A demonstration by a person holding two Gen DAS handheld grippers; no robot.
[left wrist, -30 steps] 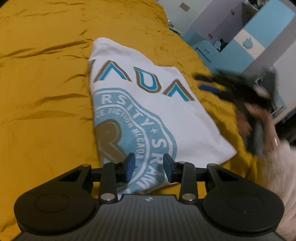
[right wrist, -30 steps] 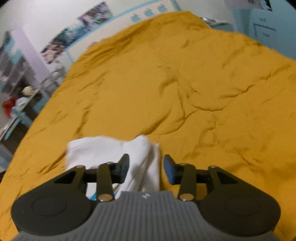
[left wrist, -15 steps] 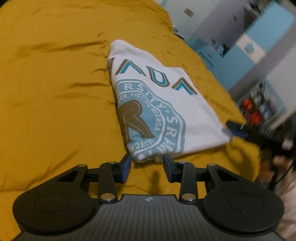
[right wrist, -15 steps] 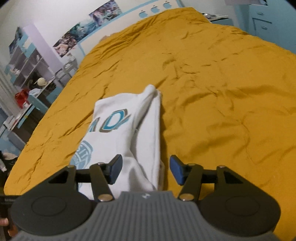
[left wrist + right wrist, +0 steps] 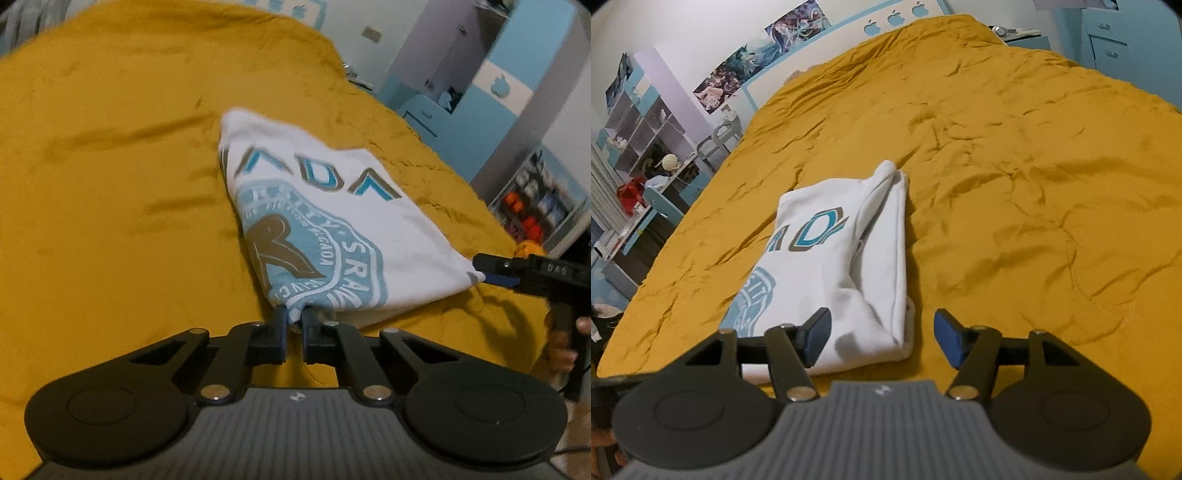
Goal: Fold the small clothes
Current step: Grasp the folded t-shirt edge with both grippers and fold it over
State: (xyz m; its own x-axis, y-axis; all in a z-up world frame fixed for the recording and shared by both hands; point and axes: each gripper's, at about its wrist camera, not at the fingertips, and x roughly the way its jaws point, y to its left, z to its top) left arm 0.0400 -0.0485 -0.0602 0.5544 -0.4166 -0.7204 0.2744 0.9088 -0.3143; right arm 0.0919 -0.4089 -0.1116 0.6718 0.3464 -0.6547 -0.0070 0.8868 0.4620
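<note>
Since a moment ago the left gripper (image 5: 293,319) has closed on the near corner of the white shirt (image 5: 332,229), already folded narrow on the yellow bedspread (image 5: 110,184), while the right gripper (image 5: 881,338) has been opening at the other corner, empty, with a further fold probably left.

Both wrist views angle down, close over bed (image 5: 110,184); share folded shirt (image 5: 849,258).
</note>
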